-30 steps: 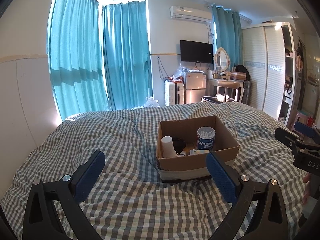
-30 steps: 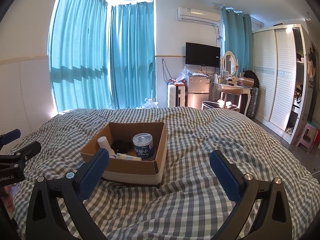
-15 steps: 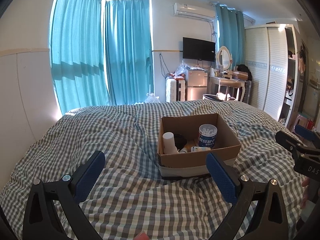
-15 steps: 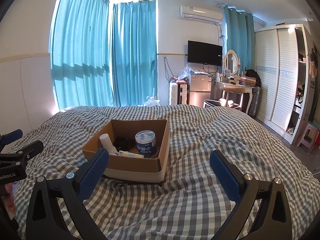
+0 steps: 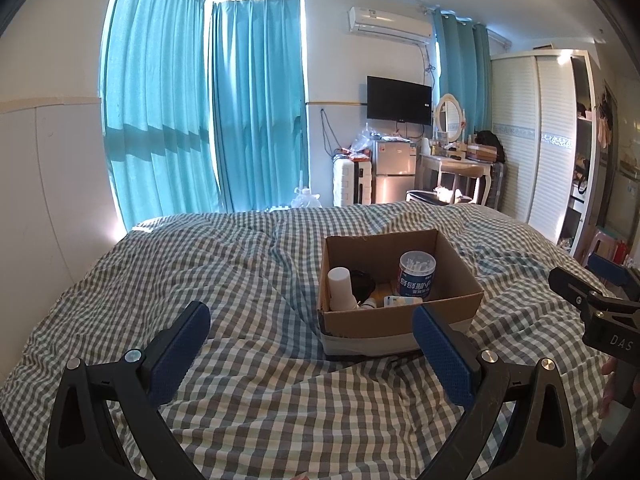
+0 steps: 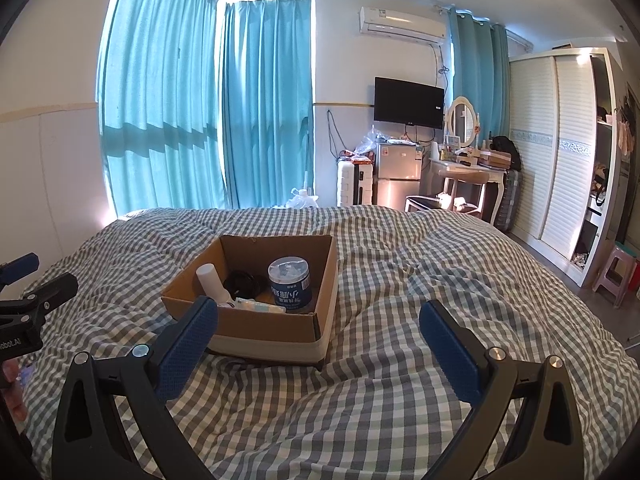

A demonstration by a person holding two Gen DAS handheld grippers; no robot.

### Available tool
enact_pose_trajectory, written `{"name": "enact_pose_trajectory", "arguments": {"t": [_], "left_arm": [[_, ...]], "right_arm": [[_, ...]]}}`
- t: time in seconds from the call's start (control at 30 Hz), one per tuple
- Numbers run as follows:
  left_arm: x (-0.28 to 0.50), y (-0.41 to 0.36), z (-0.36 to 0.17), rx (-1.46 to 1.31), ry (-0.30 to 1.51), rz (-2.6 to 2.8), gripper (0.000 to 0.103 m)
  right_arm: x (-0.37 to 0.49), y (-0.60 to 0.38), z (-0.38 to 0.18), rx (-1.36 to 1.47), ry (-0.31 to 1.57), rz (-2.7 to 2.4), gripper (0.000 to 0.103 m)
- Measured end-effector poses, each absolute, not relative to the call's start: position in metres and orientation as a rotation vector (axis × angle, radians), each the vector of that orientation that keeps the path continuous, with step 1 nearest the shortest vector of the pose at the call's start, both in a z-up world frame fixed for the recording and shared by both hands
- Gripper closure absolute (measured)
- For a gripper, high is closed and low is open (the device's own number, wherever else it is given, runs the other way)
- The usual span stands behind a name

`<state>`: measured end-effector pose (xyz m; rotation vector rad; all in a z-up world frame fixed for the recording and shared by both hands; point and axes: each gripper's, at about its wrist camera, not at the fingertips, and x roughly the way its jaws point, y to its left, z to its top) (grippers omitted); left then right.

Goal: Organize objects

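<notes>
1 cardboard box (image 5: 400, 322) on checked bed (image 5: 248, 280), w/ 1 blue tub (image 5: 416, 276), 1 white bottle (image 5: 340, 288). L gripper (image 5: 310, 344) & R gripper (image 6: 318, 336): jaws apart, empty. R view only: pink stool (image 6: 612, 276).

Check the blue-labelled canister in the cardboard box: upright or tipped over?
Upright. The blue-labelled canister stands on its base inside the cardboard box, its lid facing up.
</notes>
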<state>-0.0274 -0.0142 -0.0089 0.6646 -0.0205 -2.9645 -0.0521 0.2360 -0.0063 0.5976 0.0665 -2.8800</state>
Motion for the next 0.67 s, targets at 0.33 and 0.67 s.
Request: {"name": "enact_pose_trajectory", "arguments": {"t": [0.33,0.67], "left_arm": [[-0.0271,-0.0136,-0.0089,0.665,-0.029,-2.959,0.000],[-0.0306,-0.0161,-0.0147,0.693,-0.026,-2.950,0.000]], "right_arm": [[-0.0535,0.2365,-0.0068,0.606,0.063,-2.880,0.002],[-0.0538,0.2356,-0.0110,0.614,0.055,-2.877,0.002]]}}
